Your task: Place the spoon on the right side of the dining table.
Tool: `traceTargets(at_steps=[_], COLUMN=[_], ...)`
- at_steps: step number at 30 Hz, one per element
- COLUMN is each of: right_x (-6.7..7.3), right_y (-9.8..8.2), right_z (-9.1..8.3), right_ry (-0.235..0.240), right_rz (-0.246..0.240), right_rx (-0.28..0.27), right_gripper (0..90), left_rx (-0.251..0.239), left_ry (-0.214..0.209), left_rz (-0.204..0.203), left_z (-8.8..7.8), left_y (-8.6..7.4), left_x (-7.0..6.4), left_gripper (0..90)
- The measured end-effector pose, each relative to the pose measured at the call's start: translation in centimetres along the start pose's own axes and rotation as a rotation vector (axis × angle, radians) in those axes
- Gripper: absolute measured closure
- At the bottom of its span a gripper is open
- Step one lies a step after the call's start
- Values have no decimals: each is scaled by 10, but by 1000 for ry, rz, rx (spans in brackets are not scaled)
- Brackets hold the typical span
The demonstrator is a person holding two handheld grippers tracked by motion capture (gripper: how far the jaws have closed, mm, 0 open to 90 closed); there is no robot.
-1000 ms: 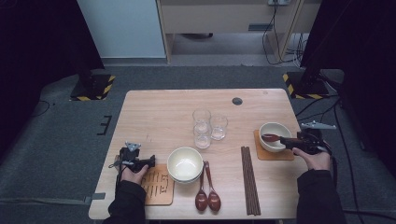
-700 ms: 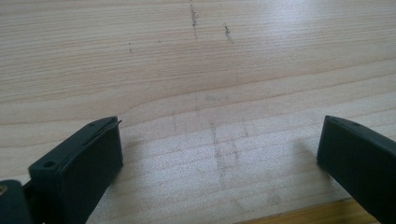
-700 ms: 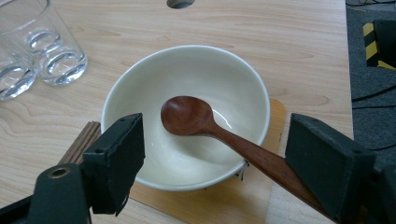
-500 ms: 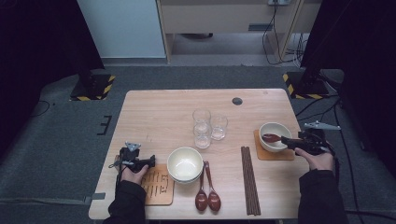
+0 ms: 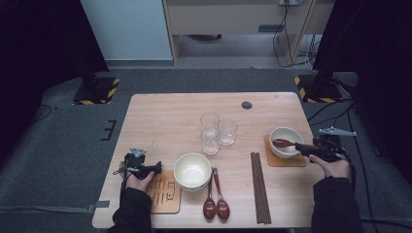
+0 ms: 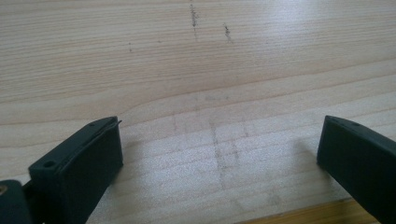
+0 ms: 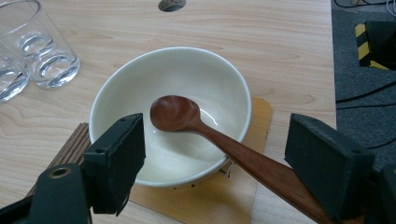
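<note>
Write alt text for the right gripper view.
A wooden spoon rests with its head inside a white bowl on a wooden coaster, its handle running back between the open jaws of the right hand-held gripper. Clear glasses stand upper left.

Two handheld grippers, black throughout. Left gripper [image 5: 156,168]: topped by a grey three-cornered plate; blocky matt jaws, each tip pierced by a small hole. Right gripper [image 5: 298,144]: thick square-ended jaws, brass-coloured rivet at the base. Black long sleeves [image 5: 334,204] are worn on both arms.
</note>
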State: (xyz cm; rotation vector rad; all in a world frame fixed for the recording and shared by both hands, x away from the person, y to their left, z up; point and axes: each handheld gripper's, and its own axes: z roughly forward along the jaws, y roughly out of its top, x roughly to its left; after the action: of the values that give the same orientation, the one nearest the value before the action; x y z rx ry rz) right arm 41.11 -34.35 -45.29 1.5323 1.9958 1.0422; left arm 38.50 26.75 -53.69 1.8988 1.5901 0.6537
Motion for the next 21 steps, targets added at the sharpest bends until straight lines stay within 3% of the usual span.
traceTargets(at_steps=[21], right_x=[8], right_y=[-7], right_z=[-8], right_ry=[43], right_rz=[-18], right_rx=[30], right_gripper=[198], left_rx=[0], left_ry=[0], left_rz=[0], left_z=[0], left_y=[0], left_x=[0], left_gripper=[0])
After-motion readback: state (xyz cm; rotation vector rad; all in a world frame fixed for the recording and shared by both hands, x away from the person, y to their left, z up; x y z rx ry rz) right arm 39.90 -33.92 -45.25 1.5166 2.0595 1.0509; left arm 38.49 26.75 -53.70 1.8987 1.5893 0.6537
